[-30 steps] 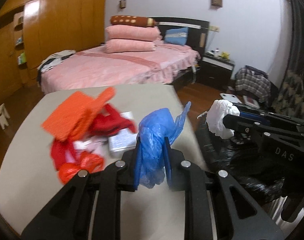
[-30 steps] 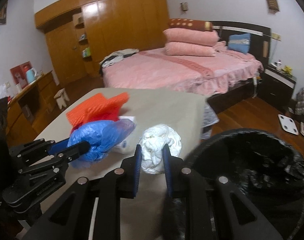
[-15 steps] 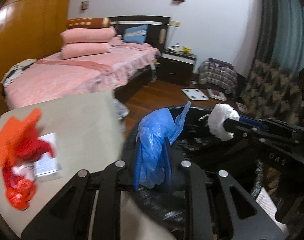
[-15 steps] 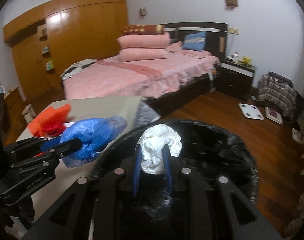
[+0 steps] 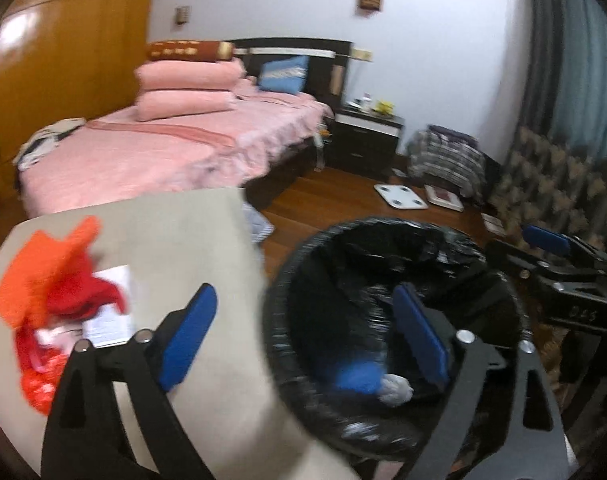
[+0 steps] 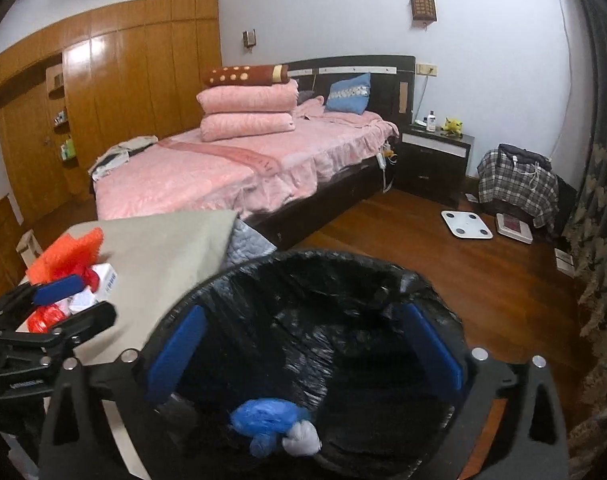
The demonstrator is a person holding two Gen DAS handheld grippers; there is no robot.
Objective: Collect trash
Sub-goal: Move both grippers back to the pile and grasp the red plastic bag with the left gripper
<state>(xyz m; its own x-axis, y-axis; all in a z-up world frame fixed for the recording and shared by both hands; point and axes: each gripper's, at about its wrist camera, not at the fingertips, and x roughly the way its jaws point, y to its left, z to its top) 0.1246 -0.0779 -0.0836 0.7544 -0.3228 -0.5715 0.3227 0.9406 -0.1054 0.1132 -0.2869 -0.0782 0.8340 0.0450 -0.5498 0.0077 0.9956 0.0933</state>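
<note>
1. Remaining trash pile (image 5: 59,316) (orange, red, white scraps) lies at the left on the table (image 5: 207,392); uncollected.
2. Left gripper (image 5: 307,332): jaws opening, nothing between them; straddles the table edge and bin rim.
3. Trash bin (image 6: 343,268), black-lined: blue bag (image 6: 267,420) and white wad (image 6: 303,438) lie at its bottom.
4. Right gripper (image 6: 303,350): jaws opening, empty, above the bin.
5. Risk: a spread finger snagging the loose liner could drag or tip the bin.
</note>
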